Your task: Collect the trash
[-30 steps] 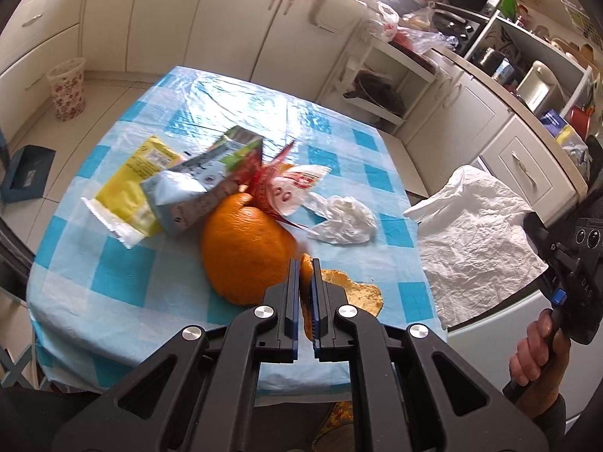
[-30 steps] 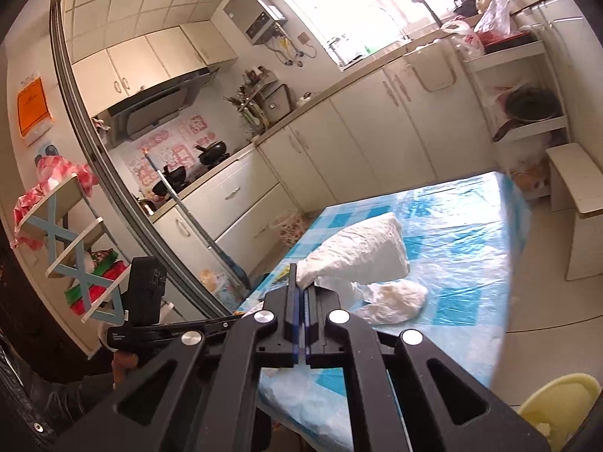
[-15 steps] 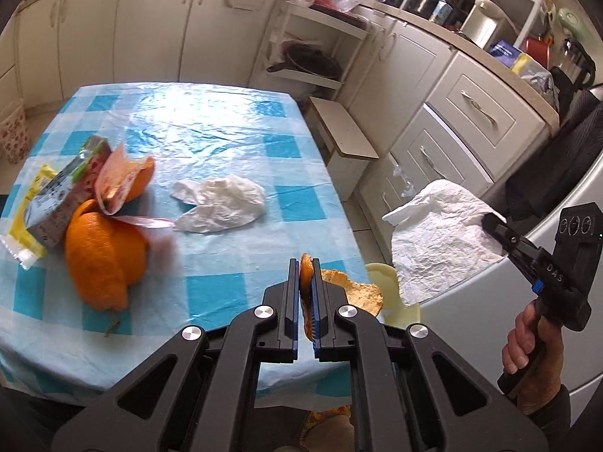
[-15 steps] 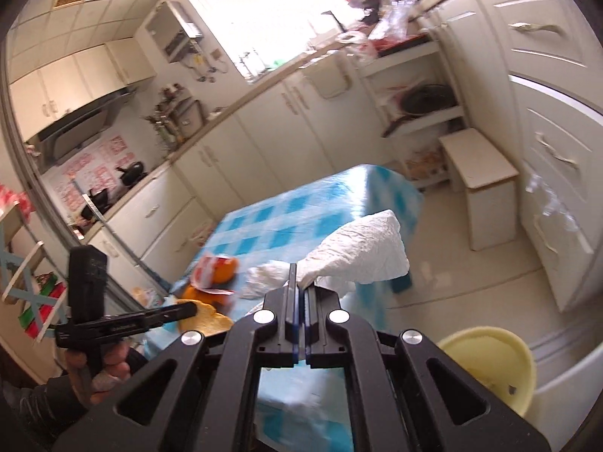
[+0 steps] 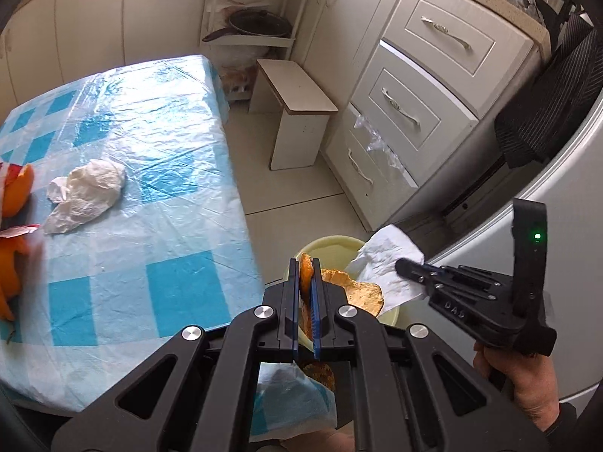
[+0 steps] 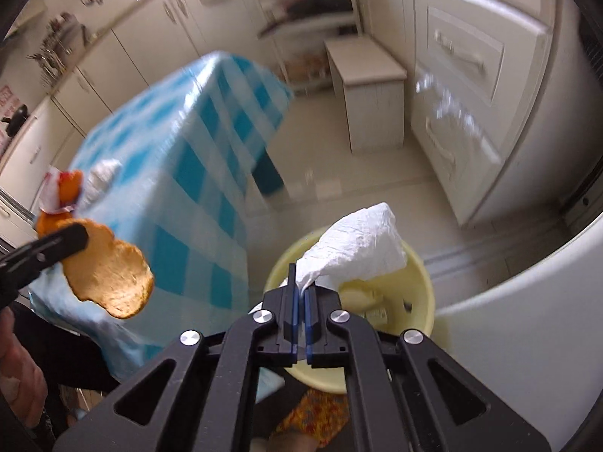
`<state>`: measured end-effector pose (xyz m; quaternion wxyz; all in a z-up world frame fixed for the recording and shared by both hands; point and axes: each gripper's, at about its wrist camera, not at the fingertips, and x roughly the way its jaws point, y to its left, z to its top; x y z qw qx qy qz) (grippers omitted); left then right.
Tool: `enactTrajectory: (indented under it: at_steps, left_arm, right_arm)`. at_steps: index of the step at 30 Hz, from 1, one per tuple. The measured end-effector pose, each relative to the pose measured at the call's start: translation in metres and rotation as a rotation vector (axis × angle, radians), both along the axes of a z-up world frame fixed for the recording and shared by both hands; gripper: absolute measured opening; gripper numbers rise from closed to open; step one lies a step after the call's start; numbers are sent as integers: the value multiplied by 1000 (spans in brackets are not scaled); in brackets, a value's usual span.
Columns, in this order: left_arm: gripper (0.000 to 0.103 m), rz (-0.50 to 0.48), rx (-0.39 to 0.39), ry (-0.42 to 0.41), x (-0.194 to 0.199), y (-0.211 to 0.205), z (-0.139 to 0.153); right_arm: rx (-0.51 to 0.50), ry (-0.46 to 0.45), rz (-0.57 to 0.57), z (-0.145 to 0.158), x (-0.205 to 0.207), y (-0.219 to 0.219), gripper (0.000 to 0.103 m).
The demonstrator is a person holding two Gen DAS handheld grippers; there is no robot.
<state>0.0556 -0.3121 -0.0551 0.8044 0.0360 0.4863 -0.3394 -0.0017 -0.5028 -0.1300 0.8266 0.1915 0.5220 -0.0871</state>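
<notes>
Orange peel (image 5: pixel 306 275), curled, edge-on, w/ crumpled white tissue (image 5: pixel 388 263) at its 3 o'clock; both above yellow bin (image 6: pixel 418 275).

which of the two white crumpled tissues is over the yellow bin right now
The tissue pinched at one corner in the right gripper hangs above the yellow bin. The other tissue lies loose on the checked tablecloth, untouched.

bin (image 6: pixel 422 282) mouth open, table (image 5: pixel 211 203) edge left
</notes>
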Motion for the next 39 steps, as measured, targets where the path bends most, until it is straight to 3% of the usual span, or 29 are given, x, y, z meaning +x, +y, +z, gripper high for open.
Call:
enactTrajectory:
  at_steps: [1, 3, 5, 9, 16, 18, 20, 24, 28, 32, 36, 39]
  left_arm:
    - [5, -4, 12, 5, -2, -8, -6]
    - [5, -9, 36, 15, -4, -20, -17]
    - [5, -16, 56, 19, -6, -29, -26]
    - [5, -36, 101, 22, -12, -47, -43]
    - [6, -69, 190, 34, -16, -99, -75]
    - [14, -101, 249, 58, -14, -122, -90]
    - [35, -115, 307, 68, -14, -139, -104]
    - [50, -142, 295, 55, -23, -144, -96]
    - [53, -135, 256, 26, -24, -121, -70]
    - [55, -78, 244, -39, -21, -70, -37]
    - [56, 37, 247, -91, -10, 4, -5]
    - [58, 188, 258, -131, 4, 75, 16]
  right_arm:
    - [12, 42, 0, -10, 1, -2, 37]
    - [-22, 73, -33, -17, -1, -4, 62]
    - [-44, 59, -86, -9, -5, -14, 62]
    - [-55, -51, -165, 22, -14, -24, 67]
    - [-76, -365, -226, 97, -25, -20, 77]
    - [-84, -426, -235, 112, -25, -20, 79]
    - [-96, -460, -236, 122, -27, -19, 80]
    - [-74, -474, -257, 124, -25, -22, 80]
    - [-48, -512, -273, 129, -22, -21, 80]
    - [-47, -579, -262, 144, -17, -8, 82]
    - [-37, -594, -202, 148, -1, 14, 84]
    - [-27, -588, -144, 148, 14, 34, 84]
